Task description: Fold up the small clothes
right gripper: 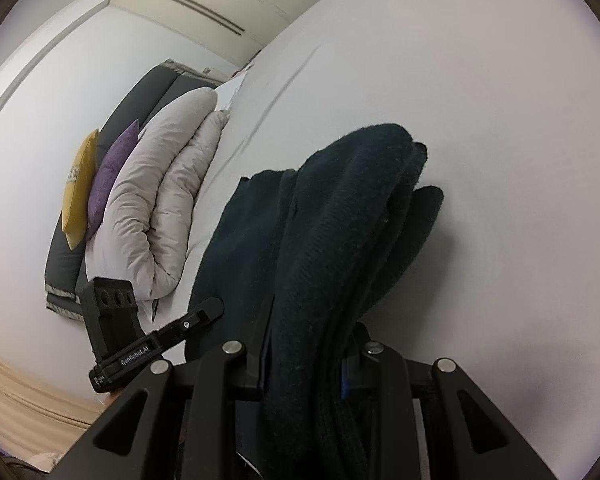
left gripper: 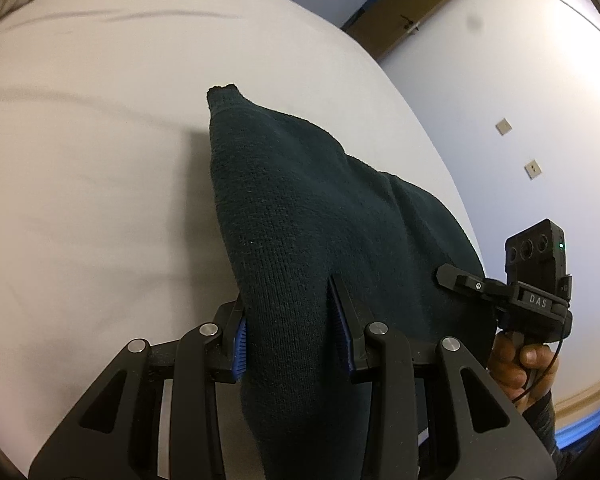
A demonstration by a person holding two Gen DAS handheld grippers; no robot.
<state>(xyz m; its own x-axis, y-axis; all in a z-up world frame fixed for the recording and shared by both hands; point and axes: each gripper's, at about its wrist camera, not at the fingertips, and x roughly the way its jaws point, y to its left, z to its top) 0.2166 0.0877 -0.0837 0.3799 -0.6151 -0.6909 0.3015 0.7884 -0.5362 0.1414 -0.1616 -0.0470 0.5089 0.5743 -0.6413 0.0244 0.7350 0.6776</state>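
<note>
Dark teal knit garment (left gripper: 300,216) bunched over white bed (left gripper: 100,180), left gripper (left gripper: 292,332) & right gripper (right gripper: 304,344) both clamping it

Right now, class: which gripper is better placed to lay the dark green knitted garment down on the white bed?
Neither clearly: left gripper and right gripper both clamp the dark green knitted garment above the white bed.

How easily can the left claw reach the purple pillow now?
Probably not. The left claw is shut on the dark knit garment, so it is occupied. The purple pillow stands at the bed's far end, beyond the folded duvet.
</note>
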